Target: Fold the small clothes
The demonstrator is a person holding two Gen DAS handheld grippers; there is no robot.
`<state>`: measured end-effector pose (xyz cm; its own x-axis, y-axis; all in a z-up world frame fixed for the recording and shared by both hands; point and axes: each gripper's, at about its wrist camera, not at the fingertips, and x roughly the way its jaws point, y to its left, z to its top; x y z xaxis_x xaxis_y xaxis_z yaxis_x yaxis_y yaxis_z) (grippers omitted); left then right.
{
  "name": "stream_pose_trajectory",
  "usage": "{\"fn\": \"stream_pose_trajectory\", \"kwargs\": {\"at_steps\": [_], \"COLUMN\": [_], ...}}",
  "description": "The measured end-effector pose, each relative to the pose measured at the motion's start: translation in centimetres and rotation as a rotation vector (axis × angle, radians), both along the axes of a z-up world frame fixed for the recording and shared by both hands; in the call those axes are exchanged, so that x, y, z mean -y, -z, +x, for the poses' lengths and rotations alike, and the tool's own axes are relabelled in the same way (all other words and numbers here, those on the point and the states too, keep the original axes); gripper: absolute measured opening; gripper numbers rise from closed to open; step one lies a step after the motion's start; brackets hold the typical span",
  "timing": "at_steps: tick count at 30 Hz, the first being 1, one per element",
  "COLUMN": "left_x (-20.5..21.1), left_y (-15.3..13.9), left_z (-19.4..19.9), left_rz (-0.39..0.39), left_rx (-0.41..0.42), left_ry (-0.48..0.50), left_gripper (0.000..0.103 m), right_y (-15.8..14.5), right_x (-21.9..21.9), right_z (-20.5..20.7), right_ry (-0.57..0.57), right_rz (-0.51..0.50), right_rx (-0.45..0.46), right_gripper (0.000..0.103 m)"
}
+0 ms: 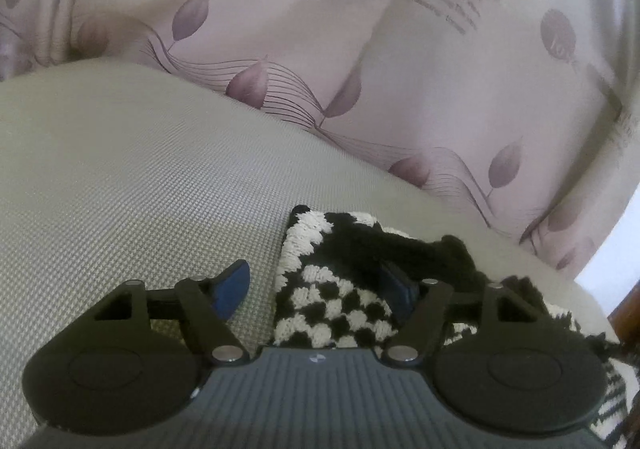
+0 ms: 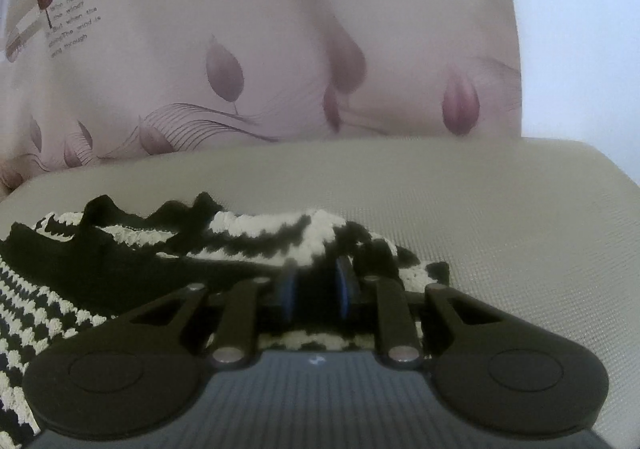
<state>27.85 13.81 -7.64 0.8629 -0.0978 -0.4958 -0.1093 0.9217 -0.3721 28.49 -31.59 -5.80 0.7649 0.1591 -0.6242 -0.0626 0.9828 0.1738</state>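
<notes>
On the grey woven cushion (image 1: 140, 169) lies a chunky black-and-white checkered knit (image 1: 332, 309). Left hand-held gripper (image 1: 320, 289) is spread wide around its edge, not squeezing. Right hand-held gripper (image 2: 316, 293) pinches a bunched fold.

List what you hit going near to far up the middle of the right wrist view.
Right gripper, shut on the black-and-white checked knit garment → bare grey-beige woven cushion surface → pale pink curtain with mauve leaf print.

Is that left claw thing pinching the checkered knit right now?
No, the left gripper is open, one blue finger over bare cushion beside the knit.
</notes>
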Motion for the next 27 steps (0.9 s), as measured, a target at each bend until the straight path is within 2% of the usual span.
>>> {"fn": "stream_pose_trajectory", "kwargs": {"at_steps": [2, 4, 7, 10, 12, 15, 23, 27], "left_x": [-0.2, -0.2, 0.1, 0.1, 0.2, 0.4, 0.6, 0.8], "left_y": [0.0, 0.1, 0.1, 0.0, 0.0, -0.1, -0.1, -0.2], "left_z": [-0.1, 0.0, 0.0, 0.0, 0.0, 0.1, 0.2, 0.2], "left_rz": [-0.013, -0.016, 0.003, 0.009, 0.017, 0.029, 0.054, 0.068], "left_rx": [0.004, 0.002, -0.002, -0.004, -0.006, -0.010, -0.011, -0.009], "left_ry": [-0.003, -0.001, 0.003, -0.001, -0.002, -0.006, -0.016, -0.023], "left_gripper": [0.070, 0.071, 0.072, 0.073, 0.074, 0.074, 0.080, 0.082], "right_y": [-0.6, -2.1, -4.0, -3.1, -1.6, -0.7, -0.6, -0.6], "right_x": [0.4, -0.3, -2.2, -4.2, -4.8, -4.8, -4.8, -4.3], "right_z": [-0.3, -1.4, -3.8, -5.0, -5.4, -6.3, -6.2, -6.3], "right_ry": [0.038, 0.068, -0.024, -0.057, -0.077, -0.062, -0.061, -0.065], "right_rz": [0.039, 0.010, -0.010, -0.095, -0.118, -0.112, -0.108, -0.068], "right_rx": [0.001, 0.058, 0.119, 0.081, 0.040, 0.072, 0.067, 0.067], "right_gripper": [0.020, 0.021, 0.021, 0.021, 0.020, 0.020, 0.021, 0.022]}}
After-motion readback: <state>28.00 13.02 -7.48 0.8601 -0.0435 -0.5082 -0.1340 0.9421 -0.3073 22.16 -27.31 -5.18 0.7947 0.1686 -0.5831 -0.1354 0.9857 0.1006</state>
